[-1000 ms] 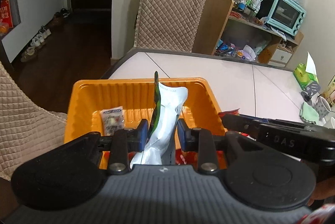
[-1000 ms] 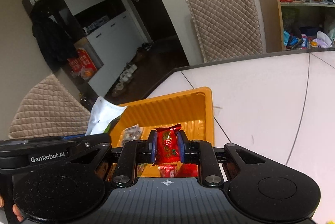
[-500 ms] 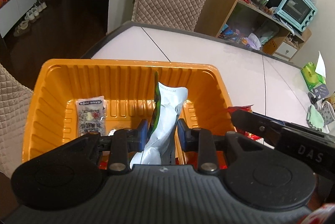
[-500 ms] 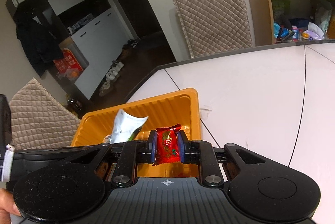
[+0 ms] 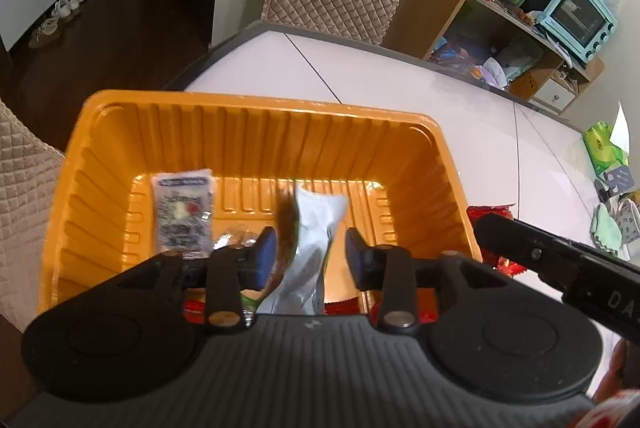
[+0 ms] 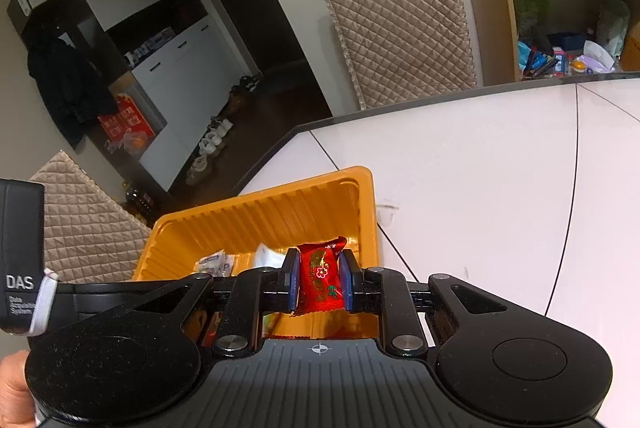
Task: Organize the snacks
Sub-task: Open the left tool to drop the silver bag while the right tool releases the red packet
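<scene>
The white snack pouch (image 5: 312,256) sits between the fingers of the left claw (image 5: 311,255), blurred, with its upper end over the floor of the orange tray (image 5: 256,131); the jaws stand wide and a gap shows between the pouch and the right finger, so the pouch is not clamped. Whether it touches the left finger cannot be told. A flat printed sachet (image 5: 183,212) lies on the tray floor to the left of the pouch, and a small clear wrapper (image 5: 236,234) lies just beside the sachet. Red packets (image 5: 340,306) show at the near end of the tray, partly hidden by the claw body. The right claw (image 6: 319,280) is closed narrowly on a red candy packet (image 6: 320,278), held upright over the near right corner of the tray. In the left wrist view this packet appears just outside the tray's right wall, behind the right claw's black body. The tray rests on the white tabletop (image 6: 480,167) near its corner. A quilted chair (image 6: 396,23) stands behind the tabletop, and a shelf with a mint toaster oven (image 5: 576,17) stands farther right.
</scene>
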`<state>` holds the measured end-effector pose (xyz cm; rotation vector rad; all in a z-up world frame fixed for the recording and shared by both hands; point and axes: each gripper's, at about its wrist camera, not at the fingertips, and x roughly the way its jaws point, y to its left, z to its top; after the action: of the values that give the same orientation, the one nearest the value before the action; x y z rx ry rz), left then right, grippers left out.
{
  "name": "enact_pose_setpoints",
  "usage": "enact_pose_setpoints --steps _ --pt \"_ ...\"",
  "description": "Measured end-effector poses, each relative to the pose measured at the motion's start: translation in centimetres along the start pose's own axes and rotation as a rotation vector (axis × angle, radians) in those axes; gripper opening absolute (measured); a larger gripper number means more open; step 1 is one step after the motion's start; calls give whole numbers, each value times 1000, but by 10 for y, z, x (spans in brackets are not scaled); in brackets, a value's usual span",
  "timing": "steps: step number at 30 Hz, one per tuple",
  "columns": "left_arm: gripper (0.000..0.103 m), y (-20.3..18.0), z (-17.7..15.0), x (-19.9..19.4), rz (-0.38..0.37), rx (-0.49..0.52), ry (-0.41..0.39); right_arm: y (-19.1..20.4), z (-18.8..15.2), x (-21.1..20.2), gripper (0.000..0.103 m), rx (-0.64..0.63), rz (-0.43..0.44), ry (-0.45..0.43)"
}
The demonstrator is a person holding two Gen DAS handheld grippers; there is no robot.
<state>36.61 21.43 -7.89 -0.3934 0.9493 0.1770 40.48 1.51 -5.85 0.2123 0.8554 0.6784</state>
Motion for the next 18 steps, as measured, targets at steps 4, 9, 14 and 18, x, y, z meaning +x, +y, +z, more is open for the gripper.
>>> enact_pose_setpoints --steps 4,9,14,18 --pt "36 6 2 -14 29 43 -24 5 -1 3 21 -6 4 9" --pt "36 19 2 -29 55 67 -46 9 -3 8 21 -20 6 26" --pt "38 30 0 -38 85 74 -52 12 -2 15 21 -29 1 38" --pt "40 34 -2 -45 96 87 -65 15 0 19 21 -36 2 28"
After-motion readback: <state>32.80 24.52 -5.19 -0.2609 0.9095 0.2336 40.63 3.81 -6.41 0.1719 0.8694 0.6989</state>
